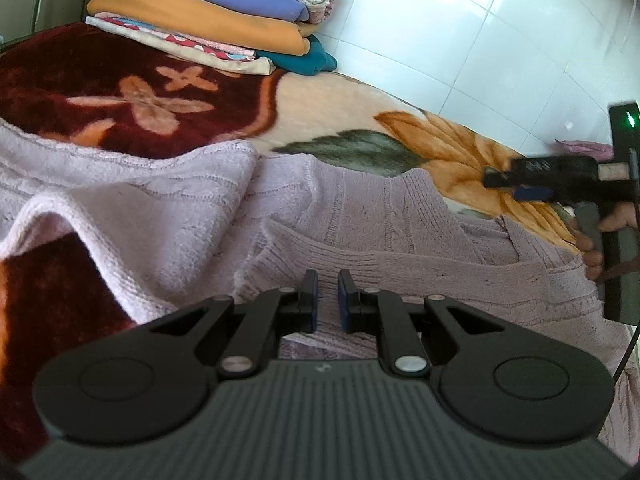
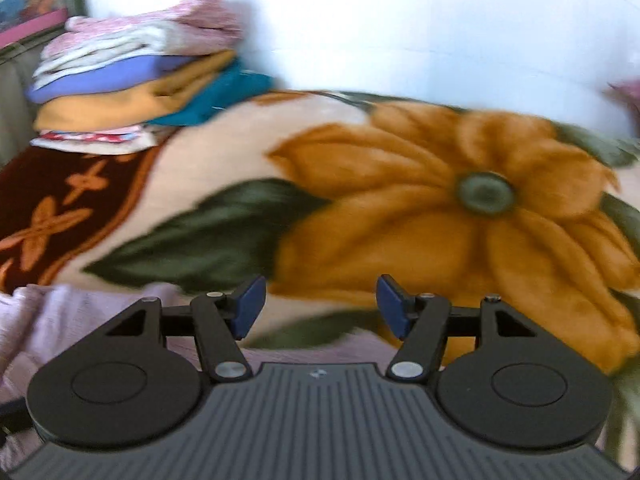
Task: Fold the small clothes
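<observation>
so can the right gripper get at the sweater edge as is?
Probably yes. The right gripper is open with nothing between its jaws, and the sweater lies just below and left of it on the blanket, uncovered.

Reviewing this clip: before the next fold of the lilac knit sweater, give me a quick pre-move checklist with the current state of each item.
1. Lilac sweater lying on the floral blanket: ok.
2. Sweater flat: not ok, the part at left is bunched and turned over.
3. Left hand-held gripper pinching fabric: cannot tell; jaws nearly shut over the knit, the grip itself is not visible.
4. Right hand-held gripper free: ok, jaws wide apart, nothing between them.
5. Right wrist view sharp enough to aim: not ok, blurred.
6. Folded stack clear of the sweater: ok.
</observation>
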Demonstrator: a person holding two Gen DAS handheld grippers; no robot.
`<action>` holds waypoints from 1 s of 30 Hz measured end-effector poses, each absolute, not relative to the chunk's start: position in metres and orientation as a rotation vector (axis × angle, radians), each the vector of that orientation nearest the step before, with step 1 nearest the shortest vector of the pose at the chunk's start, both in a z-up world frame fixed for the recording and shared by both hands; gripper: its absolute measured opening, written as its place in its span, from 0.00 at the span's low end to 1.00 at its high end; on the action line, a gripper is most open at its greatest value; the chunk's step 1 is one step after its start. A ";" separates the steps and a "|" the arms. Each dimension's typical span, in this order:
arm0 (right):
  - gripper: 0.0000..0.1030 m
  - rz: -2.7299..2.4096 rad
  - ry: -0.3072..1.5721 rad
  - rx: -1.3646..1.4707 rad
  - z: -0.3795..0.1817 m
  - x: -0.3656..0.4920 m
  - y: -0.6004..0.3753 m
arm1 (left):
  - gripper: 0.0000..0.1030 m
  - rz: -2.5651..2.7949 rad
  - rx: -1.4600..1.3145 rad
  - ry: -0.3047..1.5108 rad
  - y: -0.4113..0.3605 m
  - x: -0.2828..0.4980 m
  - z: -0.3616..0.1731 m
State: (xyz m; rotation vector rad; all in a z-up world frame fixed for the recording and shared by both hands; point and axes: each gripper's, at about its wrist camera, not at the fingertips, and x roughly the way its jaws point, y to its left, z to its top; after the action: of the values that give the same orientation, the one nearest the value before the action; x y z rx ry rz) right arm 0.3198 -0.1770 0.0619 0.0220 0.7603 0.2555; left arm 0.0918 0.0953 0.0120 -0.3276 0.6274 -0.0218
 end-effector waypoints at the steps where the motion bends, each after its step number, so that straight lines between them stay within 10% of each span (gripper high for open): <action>1: 0.67 0.251 0.778 0.027 0.059 0.323 -0.188 | 0.14 -0.021 -0.326 0.627 0.095 0.092 0.012; 7: 0.62 0.327 0.883 -0.051 0.038 0.325 -0.202 | 0.14 -0.020 -0.319 0.627 0.094 0.093 0.011; 11: 0.12 0.405 0.815 -0.189 0.036 0.309 -0.185 | 0.14 -0.020 -0.320 0.627 0.094 0.092 0.011; 19: 0.11 0.272 0.779 -0.130 0.028 0.306 -0.195 | 0.14 -0.019 -0.315 0.626 0.094 0.093 0.011; 23: 0.37 0.219 0.730 -0.076 0.038 0.301 -0.192 | 0.14 -0.019 -0.315 0.626 0.094 0.092 0.011; 30: 0.41 0.442 0.721 -0.198 0.060 0.297 -0.135 | 0.14 -0.016 -0.306 0.624 0.092 0.093 0.011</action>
State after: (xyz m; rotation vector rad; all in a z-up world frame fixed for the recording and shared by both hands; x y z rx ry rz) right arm 0.2969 -0.1345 0.0602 -0.1984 0.7212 0.4424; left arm 0.0927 0.0923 0.0112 -0.3061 0.6241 -0.0156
